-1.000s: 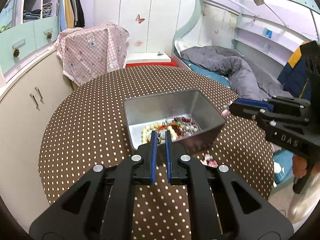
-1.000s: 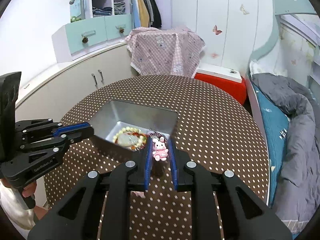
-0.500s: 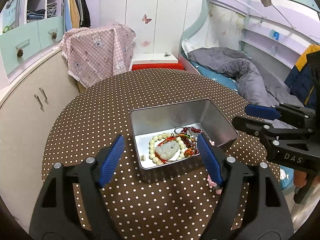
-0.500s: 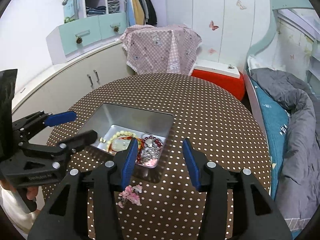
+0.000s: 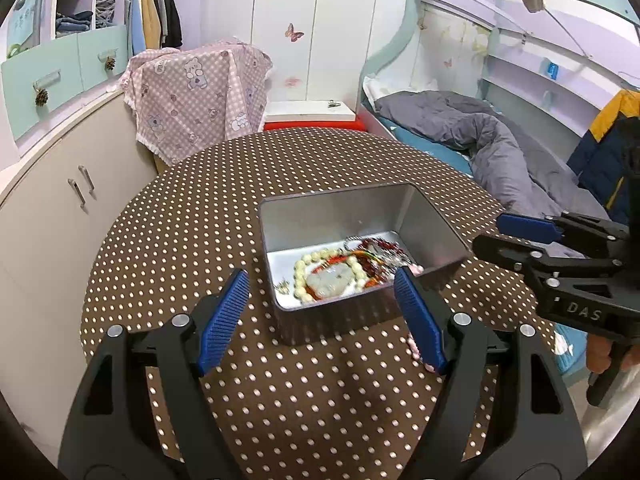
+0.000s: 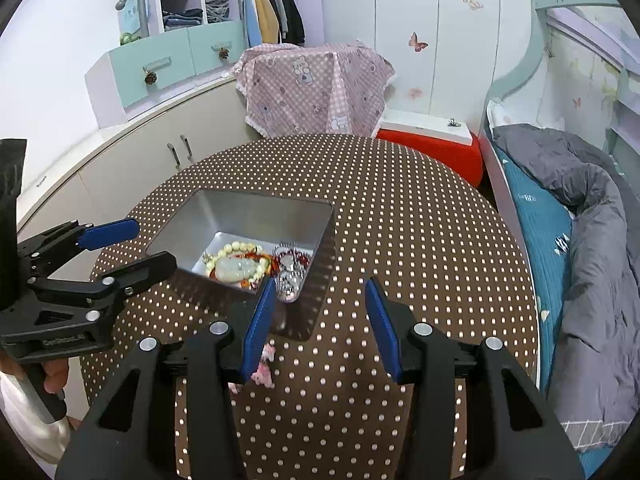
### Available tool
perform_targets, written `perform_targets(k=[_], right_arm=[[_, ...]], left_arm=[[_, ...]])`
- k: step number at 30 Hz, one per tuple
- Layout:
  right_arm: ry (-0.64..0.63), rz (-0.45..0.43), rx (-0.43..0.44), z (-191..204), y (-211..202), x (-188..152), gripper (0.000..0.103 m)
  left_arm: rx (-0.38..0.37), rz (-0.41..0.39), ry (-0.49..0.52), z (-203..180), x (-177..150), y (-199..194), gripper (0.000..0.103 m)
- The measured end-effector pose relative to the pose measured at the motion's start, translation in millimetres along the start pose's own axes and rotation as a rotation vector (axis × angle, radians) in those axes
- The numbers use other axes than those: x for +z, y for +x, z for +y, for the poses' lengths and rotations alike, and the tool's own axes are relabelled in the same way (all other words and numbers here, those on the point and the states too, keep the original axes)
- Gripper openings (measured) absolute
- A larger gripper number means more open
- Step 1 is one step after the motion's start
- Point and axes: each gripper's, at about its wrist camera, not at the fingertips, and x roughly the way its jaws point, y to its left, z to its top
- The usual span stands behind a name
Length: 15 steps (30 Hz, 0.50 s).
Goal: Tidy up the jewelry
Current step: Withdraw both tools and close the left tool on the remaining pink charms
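Note:
A silver metal tin (image 5: 424, 216) (image 6: 248, 210) stands on the round brown polka-dot table (image 5: 180, 240) (image 6: 420, 220). Inside lie a cream bead bracelet with a pale jade pendant (image 5: 328, 282) (image 6: 234, 266), red beads (image 5: 380, 246) and a silvery piece (image 6: 288, 276). A pink bunny charm (image 6: 262, 372) lies on the table outside the tin, just below its near wall; it peeks out at my left fingertip (image 5: 416, 350). My left gripper (image 5: 322, 312) is open and empty, near the tin's front. My right gripper (image 6: 318, 320) is open and empty, at the tin's near corner.
A chair draped in pink bear-print cloth (image 5: 200, 88) (image 6: 316, 84) stands beyond the table. Cream cabinets (image 5: 60, 184) run along the left. A bed with a grey duvet (image 5: 480, 136) (image 6: 592, 208) lies to the right. A red stool (image 6: 432, 148) sits behind the table.
Both grippers were shut a second ago, the right on the pink bunny charm. Both opened and drew back; the charm dropped onto the table beside the tin.

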Motion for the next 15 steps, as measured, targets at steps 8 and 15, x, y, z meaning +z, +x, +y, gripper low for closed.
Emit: perform_targets(k=[8, 15], right_arm=[[0.037, 0.048, -0.015, -6.6, 0.4, -22.4, 0.044], [0.068, 0.086, -0.013, -9.5, 0.7, -40.5, 0.044]], left_arm=[[-0.083, 0.053, 0.026, -20.7, -25.0, -1.9, 0.074], [-0.146, 0.107, 0.085, -43.5, -41.5, 11.6, 0.053]])
